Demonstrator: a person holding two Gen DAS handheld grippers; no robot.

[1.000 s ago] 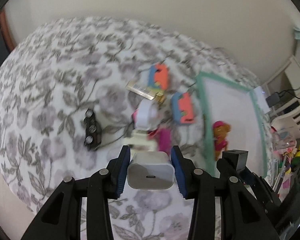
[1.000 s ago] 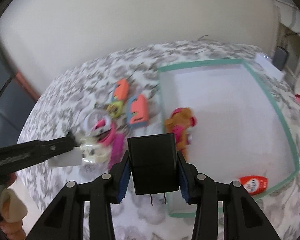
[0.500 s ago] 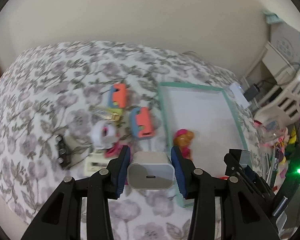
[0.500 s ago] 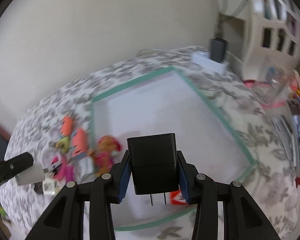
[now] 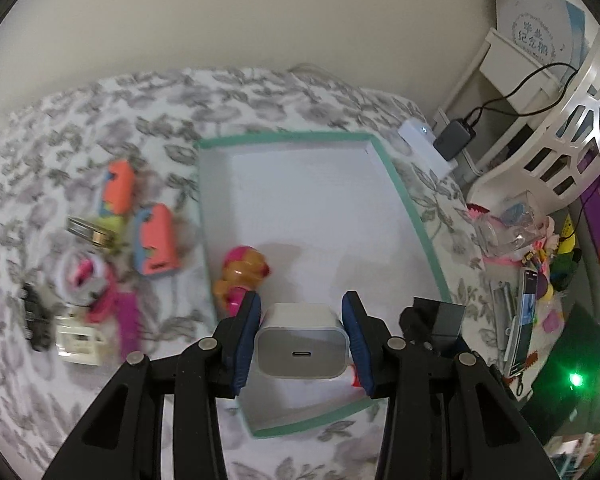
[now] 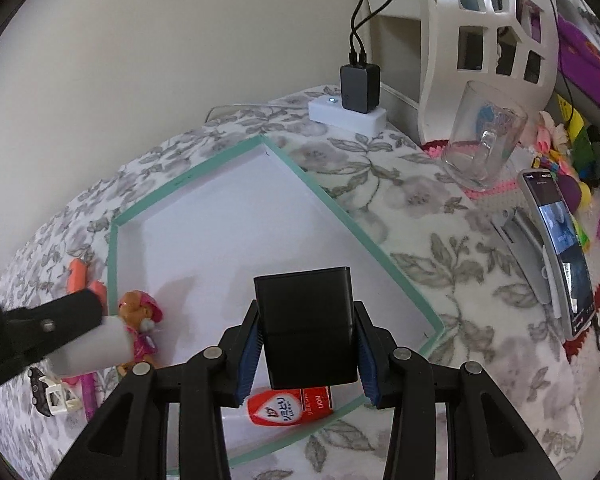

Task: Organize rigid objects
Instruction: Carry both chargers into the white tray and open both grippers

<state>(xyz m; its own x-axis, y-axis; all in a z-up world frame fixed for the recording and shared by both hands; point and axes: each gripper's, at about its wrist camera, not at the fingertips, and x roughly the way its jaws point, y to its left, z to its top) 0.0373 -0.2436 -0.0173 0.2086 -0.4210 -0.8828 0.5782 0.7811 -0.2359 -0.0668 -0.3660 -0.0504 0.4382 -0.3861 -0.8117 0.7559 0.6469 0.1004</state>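
The left tongs (image 5: 301,338) grasp a white charger (image 5: 301,350) and the right tongs (image 6: 306,354) grasp a black charger (image 6: 308,326), both low in frame over the tray (image 6: 328,196). Bottom centre in the right view, a red tube (image 6: 288,406) in the tray bears Japanese print, with "NOI" readable.

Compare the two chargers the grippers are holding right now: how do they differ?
The white charger in the left gripper is white with rounded corners and shows its USB-C port; the black charger in the right gripper is black, boxier, taller, and shows a plain face. Both are clamped between blue pads over the teal-rimmed tray.
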